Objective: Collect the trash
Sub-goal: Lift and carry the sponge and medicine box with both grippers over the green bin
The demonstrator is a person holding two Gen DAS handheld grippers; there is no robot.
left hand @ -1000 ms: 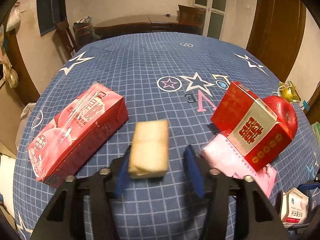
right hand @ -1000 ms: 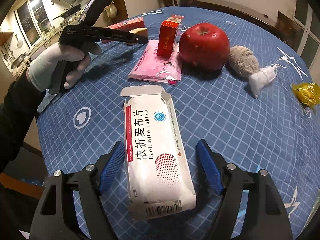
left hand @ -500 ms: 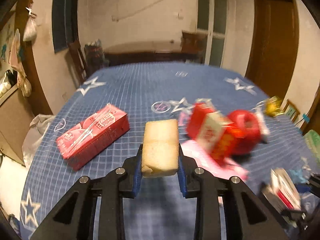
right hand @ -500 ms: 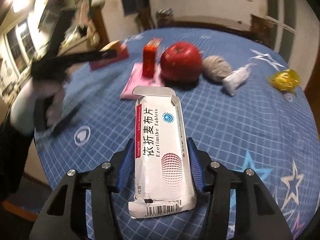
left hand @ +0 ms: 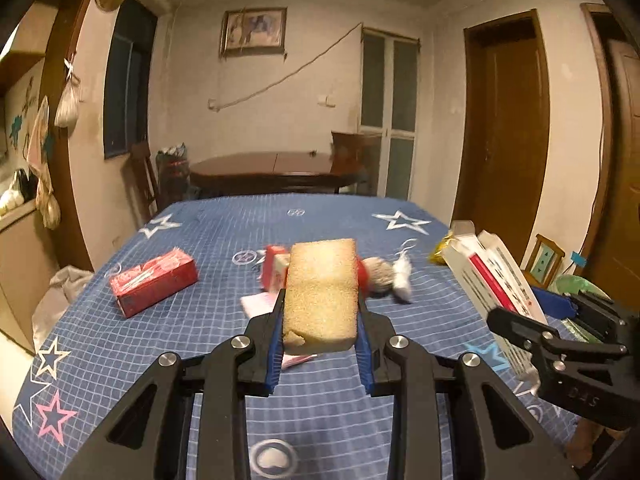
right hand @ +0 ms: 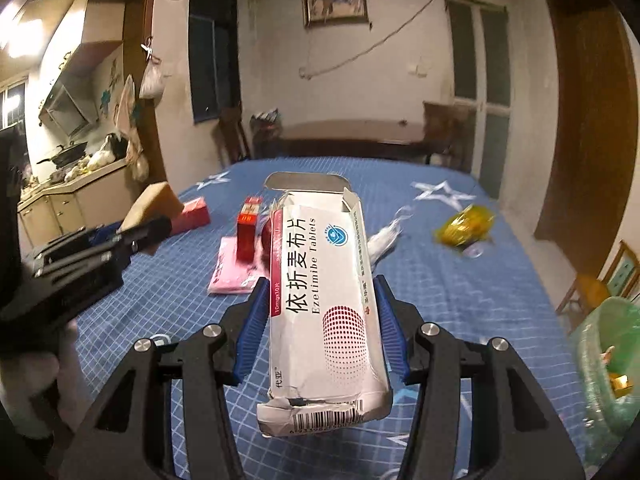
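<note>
The left gripper is lifted above the blue star-patterned desk, tilted slightly downward, its fingers pressed narrow on a tan sponge that is clear of the cloth. In the right wrist view a white-gloved hand carries this gripper, left of the tablet box. The right gripper is also raised and tilted down, its fingers clamping the sides of an opened white tablet box, the end flap standing up. Behind the box on the desk lie a red carton, a pink packet with a small red box upright on it, and a yellow wrapper. Right of the box, off the desk edge, a bin lined with a green bag holds some scraps.
</note>
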